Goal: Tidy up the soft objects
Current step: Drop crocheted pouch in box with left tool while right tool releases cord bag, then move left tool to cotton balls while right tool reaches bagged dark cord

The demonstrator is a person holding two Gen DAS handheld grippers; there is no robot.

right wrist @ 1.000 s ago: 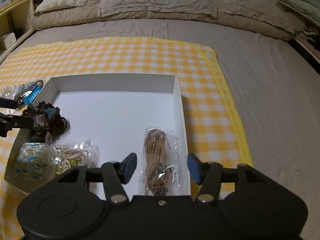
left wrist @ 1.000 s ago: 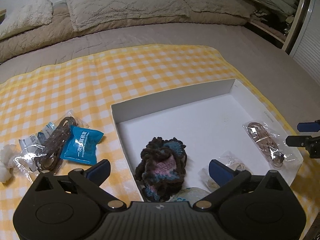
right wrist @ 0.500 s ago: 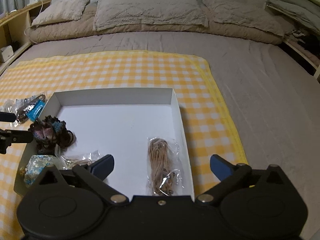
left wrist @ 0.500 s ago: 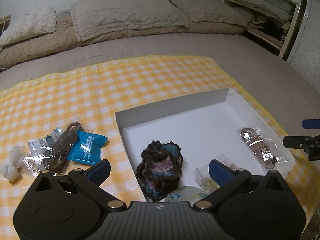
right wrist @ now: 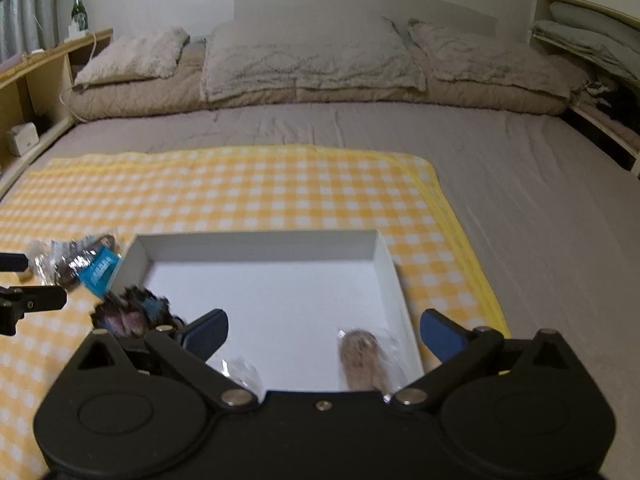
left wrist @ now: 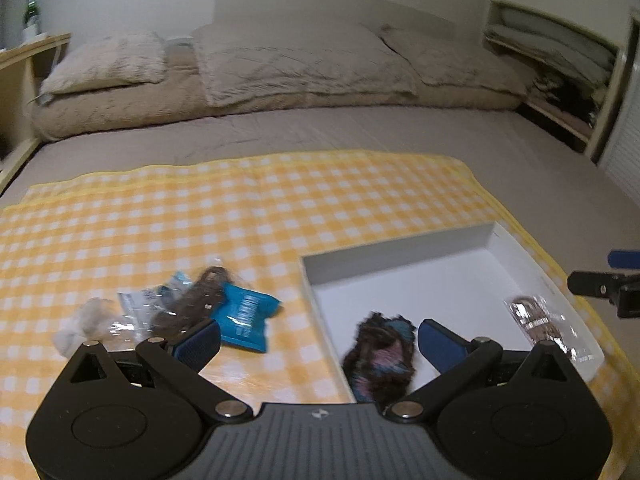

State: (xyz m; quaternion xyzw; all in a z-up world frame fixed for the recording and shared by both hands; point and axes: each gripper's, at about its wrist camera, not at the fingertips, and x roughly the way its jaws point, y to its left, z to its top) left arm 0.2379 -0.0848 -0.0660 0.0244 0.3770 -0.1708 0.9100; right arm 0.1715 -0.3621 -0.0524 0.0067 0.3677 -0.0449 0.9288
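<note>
A white shallow box (left wrist: 400, 268) (right wrist: 256, 244) lies on a yellow checked cloth (left wrist: 240, 208) on the bed. In it are a dark knitted piece (left wrist: 380, 356) (right wrist: 128, 312) and a bagged tan cord (left wrist: 540, 320) (right wrist: 362, 356). Left of the box lie a blue packet (left wrist: 244, 316) (right wrist: 98, 272), a bagged dark cord (left wrist: 192, 300) and a white fluffy lump (left wrist: 82, 324). My left gripper (left wrist: 318, 338) is open and empty above the box's left edge. My right gripper (right wrist: 324, 330) is open and empty above the box's near side.
Pillows (right wrist: 304, 60) and a folded quilt line the head of the bed. A wooden shelf with a green bottle (right wrist: 79, 10) stands at the left. Shelves with bedding (left wrist: 560, 56) stand at the right.
Both grippers have pulled back and tilted up, so the box and items sit lower in view. The right gripper opened wide from a narrower gap. The items have not moved.
</note>
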